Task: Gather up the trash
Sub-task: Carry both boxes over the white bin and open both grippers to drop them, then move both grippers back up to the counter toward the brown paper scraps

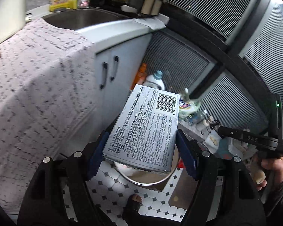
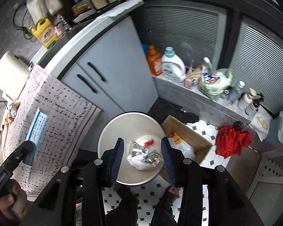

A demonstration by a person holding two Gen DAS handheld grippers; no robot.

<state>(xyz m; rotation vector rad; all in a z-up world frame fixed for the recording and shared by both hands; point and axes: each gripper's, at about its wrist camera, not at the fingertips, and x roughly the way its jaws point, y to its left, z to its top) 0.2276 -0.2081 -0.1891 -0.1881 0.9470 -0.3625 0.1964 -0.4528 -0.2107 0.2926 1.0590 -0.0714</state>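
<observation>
My left gripper [image 1: 141,146] is shut on a flat grey medicine box [image 1: 145,128] with a barcode and holds it in the air above the round metal bin [image 1: 147,180] on the floor. In the right wrist view the same box [image 2: 37,130] shows as a blue-edged carton held beside the patterned tablecloth [image 2: 60,131]. My right gripper [image 2: 143,156] is open and empty, hanging above the bin [image 2: 111,131], which holds crumpled wrappers and white paper [image 2: 143,156].
A cardboard box [image 2: 190,137] with plastic wrap stands right of the bin. A red cloth [image 2: 232,139] lies on the tiled floor. Detergent bottles [image 2: 171,66] and bags line the grey ledge. A white cabinet [image 2: 111,71] and sink counter are to the left.
</observation>
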